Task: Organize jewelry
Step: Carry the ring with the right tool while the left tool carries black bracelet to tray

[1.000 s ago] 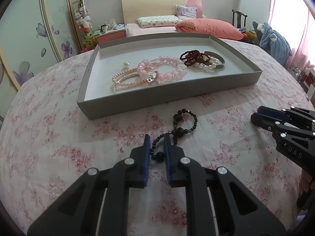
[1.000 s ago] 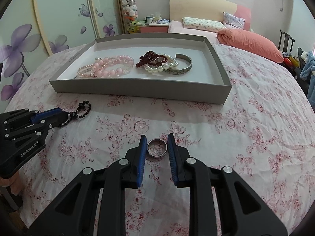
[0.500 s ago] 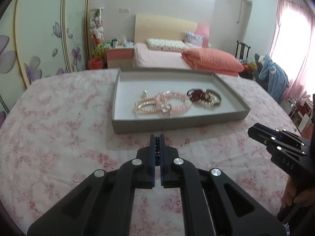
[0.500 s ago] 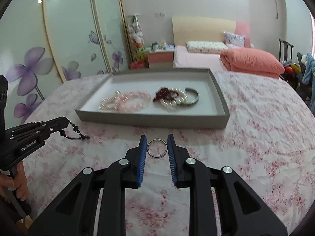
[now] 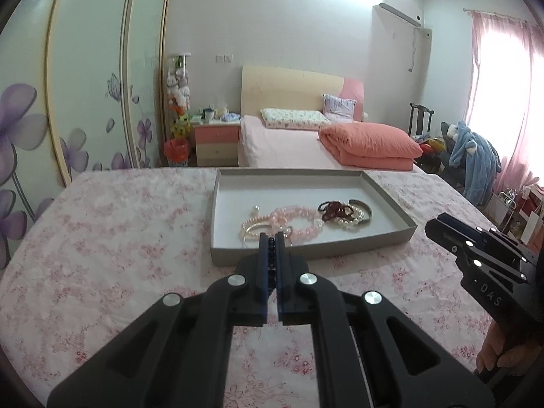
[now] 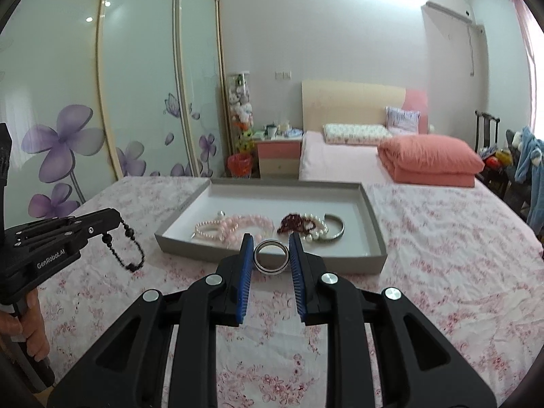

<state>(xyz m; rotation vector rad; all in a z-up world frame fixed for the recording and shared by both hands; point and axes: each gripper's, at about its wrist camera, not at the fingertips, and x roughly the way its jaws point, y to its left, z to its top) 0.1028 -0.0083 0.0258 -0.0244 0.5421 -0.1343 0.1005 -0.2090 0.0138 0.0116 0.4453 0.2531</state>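
Left gripper (image 5: 271,238): clamped tight on black bead bracelet (image 6: 124,244), strand dangling downward.
Right gripper (image 6: 271,250): pinching silver ring (image 6: 271,257) edgewise, hole facing camera.

Left tool (image 5: 271,248): black frame, blue pads, jaws clamped on black bead string (image 6: 124,244), raised, tilted slightly down. Right tool (image 6: 272,253): jaws clamped across silver metal ring (image 6: 271,257), raised, tilted slightly down.

Right claw (image 6: 271,252) pinches a silver ring (image 6: 271,257), seemingly above the tray (image 6: 373,231).
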